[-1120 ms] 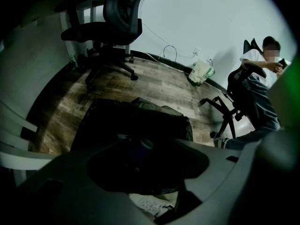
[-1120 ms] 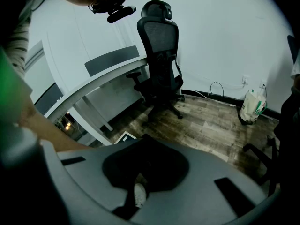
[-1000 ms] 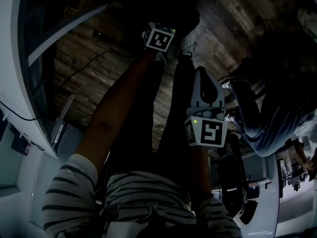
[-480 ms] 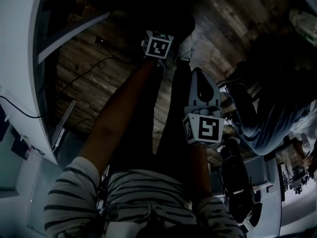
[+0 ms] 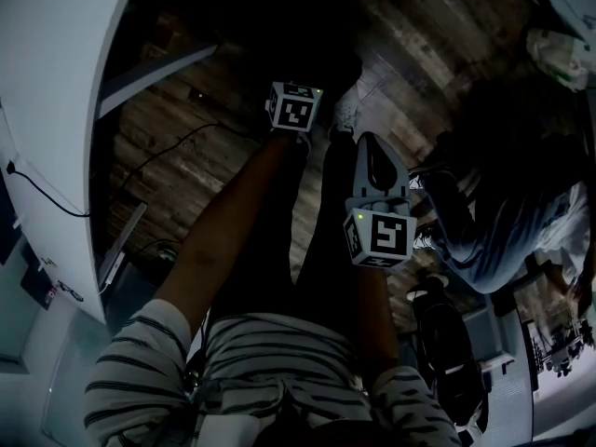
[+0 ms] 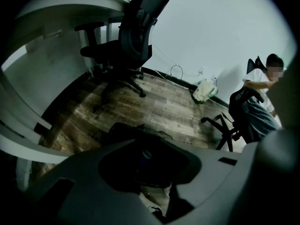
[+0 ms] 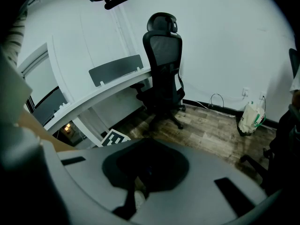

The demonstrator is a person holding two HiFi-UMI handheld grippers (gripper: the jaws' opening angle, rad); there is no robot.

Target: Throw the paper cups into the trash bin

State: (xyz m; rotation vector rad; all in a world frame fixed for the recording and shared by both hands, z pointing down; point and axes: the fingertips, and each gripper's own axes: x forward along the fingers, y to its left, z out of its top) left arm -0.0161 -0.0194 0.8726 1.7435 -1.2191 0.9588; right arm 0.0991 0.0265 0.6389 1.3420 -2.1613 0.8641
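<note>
The scene is very dark. My left gripper (image 5: 307, 136) hangs low over the wooden floor, with its marker cube (image 5: 296, 108) towards me. Its jaws have just been closing, and I see no cup between them. In the left gripper view a black, bag-lined trash bin (image 6: 123, 129) sits on the floor just beyond the jaws. A small pale round rim (image 6: 146, 154) shows in the dark there; I cannot tell whether it is a paper cup. My right gripper (image 5: 365, 140) hangs beside the left, its curved jaws meeting at the tips with nothing in them.
A white curved desk (image 5: 56, 110) runs along the left. A black office chair (image 7: 161, 64) stands by it. A seated person (image 6: 262, 102) is at the right, near a white and green bag (image 6: 205, 90). A cable (image 5: 158, 147) lies on the floor.
Both grippers have come up a little towards me. The head view has swung, so the white desk fills more of the left side.
</note>
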